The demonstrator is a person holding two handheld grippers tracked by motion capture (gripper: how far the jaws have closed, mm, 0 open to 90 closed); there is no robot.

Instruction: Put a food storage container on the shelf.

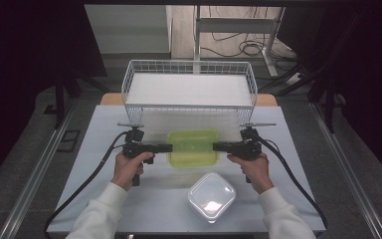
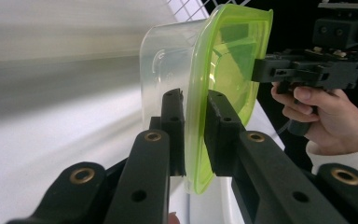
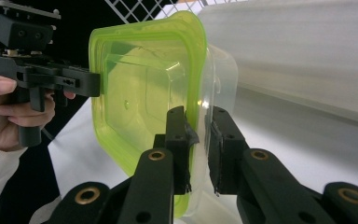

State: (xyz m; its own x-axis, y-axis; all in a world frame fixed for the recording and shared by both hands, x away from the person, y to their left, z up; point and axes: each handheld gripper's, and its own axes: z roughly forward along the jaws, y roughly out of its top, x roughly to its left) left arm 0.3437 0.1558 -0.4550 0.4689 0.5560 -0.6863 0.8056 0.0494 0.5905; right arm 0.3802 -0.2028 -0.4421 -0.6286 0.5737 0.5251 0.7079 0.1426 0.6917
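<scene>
A clear plastic container with a lime-green lid (image 1: pixel 193 148) hangs just above the white table in front of the wire basket. My left gripper (image 1: pixel 169 147) is shut on its left rim and my right gripper (image 1: pixel 215 146) on its right rim. In the left gripper view the jaws (image 2: pixel 196 121) pinch the green lid edge of the container (image 2: pixel 223 60), and the other gripper (image 2: pixel 279 70) clamps the far side. In the right gripper view the jaws (image 3: pixel 200 135) squeeze the rim of the container (image 3: pixel 140 88), with the left gripper (image 3: pixel 74 79) on the opposite edge.
A white wire basket (image 1: pixel 189 84) stands at the back of the white table (image 1: pixel 104 129). A second clear container with a whitish lid (image 1: pixel 212 195) sits near the front edge, between the person's forearms. Cables trail from both grippers toward the table's front corners.
</scene>
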